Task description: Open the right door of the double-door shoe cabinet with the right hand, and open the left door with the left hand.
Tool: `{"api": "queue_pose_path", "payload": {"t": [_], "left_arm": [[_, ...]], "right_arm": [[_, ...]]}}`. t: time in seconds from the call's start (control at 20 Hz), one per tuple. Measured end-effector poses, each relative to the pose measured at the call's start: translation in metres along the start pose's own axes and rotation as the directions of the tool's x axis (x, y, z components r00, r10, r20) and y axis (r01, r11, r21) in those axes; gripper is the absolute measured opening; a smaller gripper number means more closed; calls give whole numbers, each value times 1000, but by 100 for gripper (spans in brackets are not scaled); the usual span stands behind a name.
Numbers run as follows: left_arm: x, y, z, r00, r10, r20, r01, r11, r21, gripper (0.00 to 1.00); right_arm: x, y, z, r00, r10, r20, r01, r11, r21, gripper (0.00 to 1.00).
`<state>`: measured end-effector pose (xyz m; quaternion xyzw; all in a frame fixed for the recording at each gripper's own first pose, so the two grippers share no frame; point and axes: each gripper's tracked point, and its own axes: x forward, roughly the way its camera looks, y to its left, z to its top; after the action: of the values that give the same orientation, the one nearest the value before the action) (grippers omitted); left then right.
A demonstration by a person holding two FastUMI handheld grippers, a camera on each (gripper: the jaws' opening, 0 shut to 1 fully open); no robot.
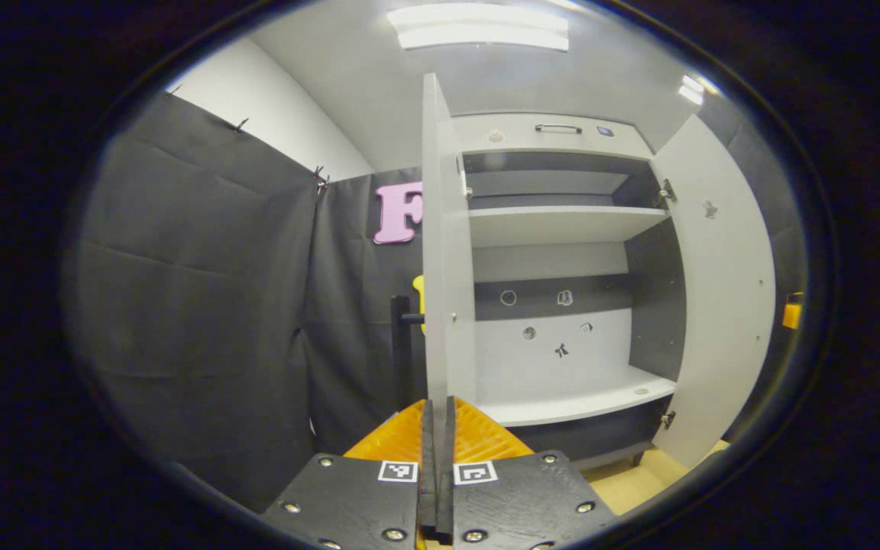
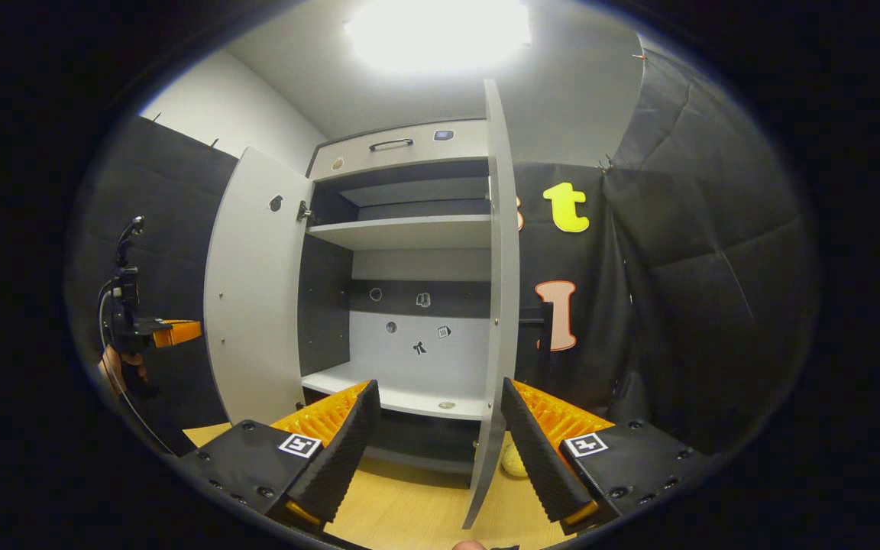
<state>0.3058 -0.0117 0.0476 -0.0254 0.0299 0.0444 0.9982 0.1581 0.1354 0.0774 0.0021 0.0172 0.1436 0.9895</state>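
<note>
Your double-door shoe cabinet (image 1: 554, 137) stands with both doors swung wide, its shelves bare. In the left gripper view the left door (image 1: 444, 252) sits edge-on straight ahead of your left claw (image 1: 438, 428), fingers pressed together. Your right claw (image 2: 436, 428) gapes apart, the right door (image 2: 503, 290) between its fingers, untouched.

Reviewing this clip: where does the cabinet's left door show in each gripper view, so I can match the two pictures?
Left gripper view: the left door stands edge-on at centre, above the shut left gripper.
Right gripper view: it swings open at left of centre, inner face showing.
Shared landmark: the drawer handle on top.
</note>
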Motion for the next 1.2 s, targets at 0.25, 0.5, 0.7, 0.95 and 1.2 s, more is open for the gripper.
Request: {"api": "queue_pose_path", "payload": {"t": [0.25,0.5,0.7,0.95,1.2], "left_arm": [[-6,-13,4,998,-59,25,58,998,33,24],[-13,-23,3,995,-91,36,89,995,44,83],[-16,-24,0,995,-91,30,89,995,52,92],[-17,-26,0,995,-93,29,91,995,42,91],[-16,-24,0,996,-84,31,83,996,44,91]], "right_arm": [[-12,-7,-7,1000,-27,-9,27,1000,-7,100],[-21,-18,-10,997,-73,-13,73,997,2,99],[-24,-23,-16,993,-114,-8,114,993,1,99],[-22,-31,-20,991,-134,-17,134,990,43,100],[-18,-43,-21,987,-158,-18,158,986,58,99]]}}
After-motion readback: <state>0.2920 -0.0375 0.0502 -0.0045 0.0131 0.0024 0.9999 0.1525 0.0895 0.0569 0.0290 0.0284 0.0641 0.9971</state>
